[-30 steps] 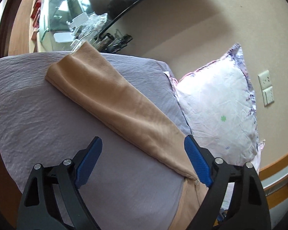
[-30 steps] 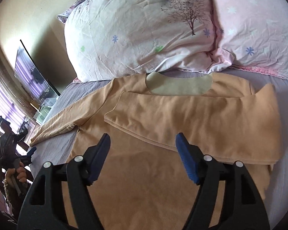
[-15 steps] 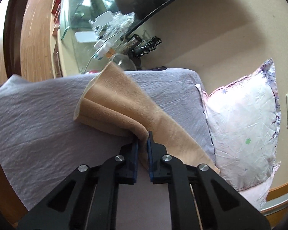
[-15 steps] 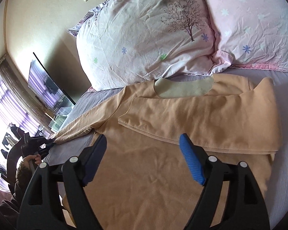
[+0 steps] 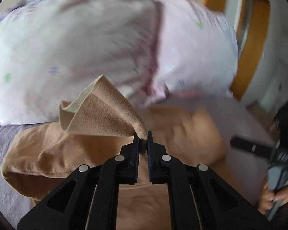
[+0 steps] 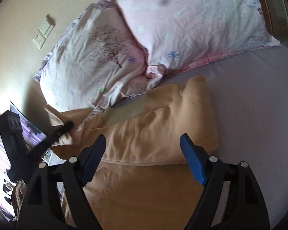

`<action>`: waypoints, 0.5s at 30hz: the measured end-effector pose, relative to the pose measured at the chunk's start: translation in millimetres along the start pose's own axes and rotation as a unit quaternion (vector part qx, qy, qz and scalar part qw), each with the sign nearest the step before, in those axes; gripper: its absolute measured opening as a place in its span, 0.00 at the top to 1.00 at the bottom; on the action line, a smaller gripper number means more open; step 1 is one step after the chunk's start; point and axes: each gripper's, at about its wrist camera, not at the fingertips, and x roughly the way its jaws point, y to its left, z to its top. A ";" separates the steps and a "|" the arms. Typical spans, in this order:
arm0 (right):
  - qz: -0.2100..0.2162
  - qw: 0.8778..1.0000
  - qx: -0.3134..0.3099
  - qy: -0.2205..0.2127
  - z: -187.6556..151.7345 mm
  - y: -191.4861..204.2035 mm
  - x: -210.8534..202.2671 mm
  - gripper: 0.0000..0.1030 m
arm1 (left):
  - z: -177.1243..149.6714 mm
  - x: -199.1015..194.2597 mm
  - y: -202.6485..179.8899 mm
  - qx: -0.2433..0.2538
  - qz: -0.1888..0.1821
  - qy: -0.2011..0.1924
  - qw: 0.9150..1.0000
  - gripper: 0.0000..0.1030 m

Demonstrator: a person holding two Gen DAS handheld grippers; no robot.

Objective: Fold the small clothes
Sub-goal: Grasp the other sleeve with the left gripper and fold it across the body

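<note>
Left wrist | L claw (image 5: 143, 143) pinching sleeve (image 5: 103, 113) | R claw (image 6: 144, 149) open over shirt (image 6: 144, 187)

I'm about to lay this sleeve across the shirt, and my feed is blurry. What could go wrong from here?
1. The left hand-held gripper pinches only a small bit of the sleeve; a fast swing could pull it free.
2. The sleeve hangs bunched, so it may land creased on the shirt.
3. The right hand-held gripper hovers open, pinning nothing, so the other folded sleeve might get dragged.
</note>
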 end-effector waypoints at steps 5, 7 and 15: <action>-0.012 0.999 0.049 0.020 6.3 -35.4 4.1 0.24 | -47.2 27.1 -81.0 0.165 0.051 0.027 0.985 0.81; -0.013 0.999 0.044 0.022 9.5 -35.5 5.9 0.27 | -50.2 0.6 -70.2 0.152 0.030 0.010 0.988 0.51; -0.036 0.995 0.002 0.090 21.9 -15.0 59.8 0.61 | -35.2 -57.1 70.1 0.002 0.122 -0.023 0.992 0.26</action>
